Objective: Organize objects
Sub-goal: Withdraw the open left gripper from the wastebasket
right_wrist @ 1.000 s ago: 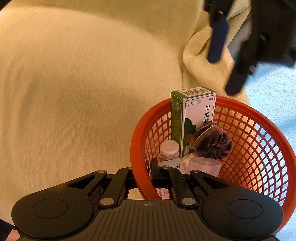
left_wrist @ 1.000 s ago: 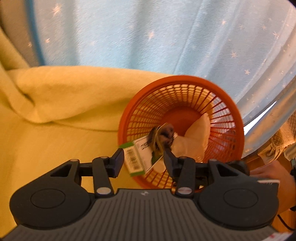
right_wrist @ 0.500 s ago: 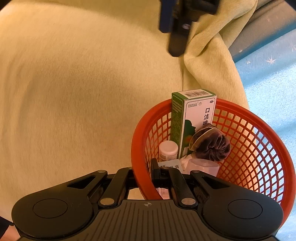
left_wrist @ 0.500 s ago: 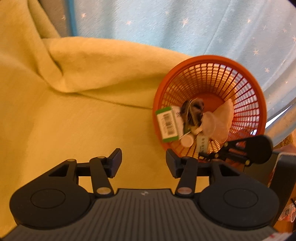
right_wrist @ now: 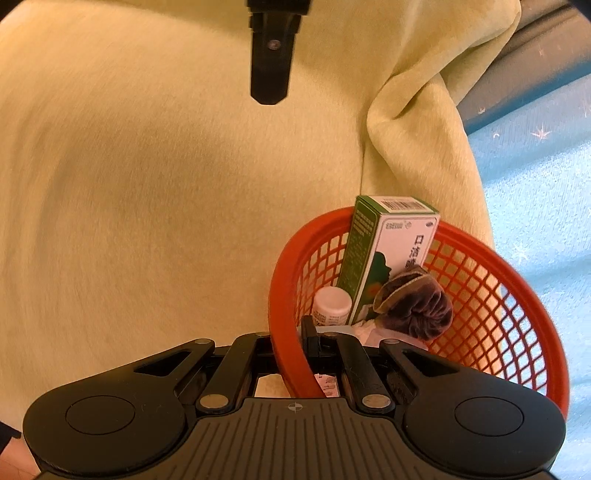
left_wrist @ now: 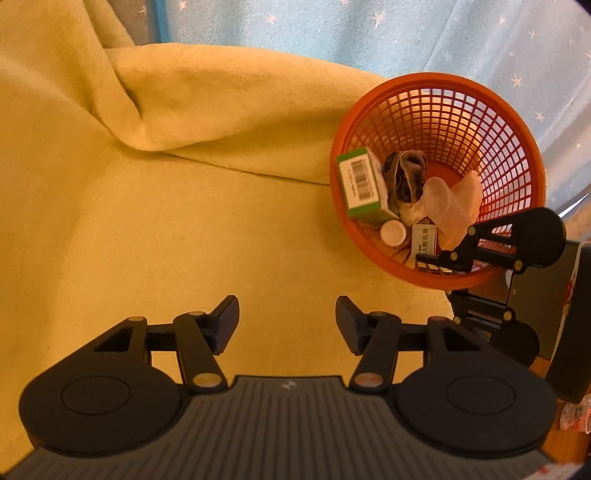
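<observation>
While right hand-held gripper (right_wrist: 291,334) clamps one basket (right_wrist: 480,295) | left hand-held gripper (left_wrist: 287,319) released | one box (left_wrist: 360,182)

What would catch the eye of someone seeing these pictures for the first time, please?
The orange basket stands out at once against the yellow blanket, at the edge by the starred blue cloth. A green-and-white box stands upright inside it, beside a dark scrunchie and a small white bottle. The right gripper is clamped on the basket's near rim, while the left gripper hangs open over the blanket.
</observation>
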The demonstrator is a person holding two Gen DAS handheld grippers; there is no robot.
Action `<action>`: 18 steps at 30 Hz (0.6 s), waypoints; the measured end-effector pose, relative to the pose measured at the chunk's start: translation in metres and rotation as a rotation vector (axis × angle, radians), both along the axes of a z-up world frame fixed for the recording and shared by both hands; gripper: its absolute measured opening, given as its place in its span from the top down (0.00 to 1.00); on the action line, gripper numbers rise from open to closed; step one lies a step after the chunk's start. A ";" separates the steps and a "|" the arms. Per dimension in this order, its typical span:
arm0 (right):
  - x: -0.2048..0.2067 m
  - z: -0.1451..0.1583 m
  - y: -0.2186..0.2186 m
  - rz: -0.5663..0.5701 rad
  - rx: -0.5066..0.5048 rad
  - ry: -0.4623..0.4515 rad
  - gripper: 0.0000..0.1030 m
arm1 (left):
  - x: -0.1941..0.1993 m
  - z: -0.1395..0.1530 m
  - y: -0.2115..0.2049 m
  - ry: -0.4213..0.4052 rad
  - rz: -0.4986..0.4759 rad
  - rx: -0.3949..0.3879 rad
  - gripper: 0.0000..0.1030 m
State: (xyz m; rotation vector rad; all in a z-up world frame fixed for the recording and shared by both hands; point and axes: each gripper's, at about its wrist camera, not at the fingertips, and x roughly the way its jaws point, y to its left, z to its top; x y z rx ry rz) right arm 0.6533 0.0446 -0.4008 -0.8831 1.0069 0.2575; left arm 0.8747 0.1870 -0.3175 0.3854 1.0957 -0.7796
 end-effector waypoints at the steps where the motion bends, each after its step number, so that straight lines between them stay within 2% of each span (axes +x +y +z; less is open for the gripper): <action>1: -0.001 0.001 0.000 0.004 -0.003 0.000 0.99 | -0.001 0.000 0.001 0.001 0.002 0.000 0.48; 11: -0.002 0.010 0.001 0.023 -0.019 0.046 0.99 | -0.008 0.002 0.016 0.024 0.018 -0.011 0.45; 12: -0.003 0.011 0.001 0.025 -0.019 0.048 0.99 | -0.007 0.002 0.018 0.039 -0.033 -0.011 0.45; 18: -0.009 0.019 0.000 0.040 -0.018 0.058 0.98 | -0.014 0.004 0.032 0.050 -0.005 -0.020 0.45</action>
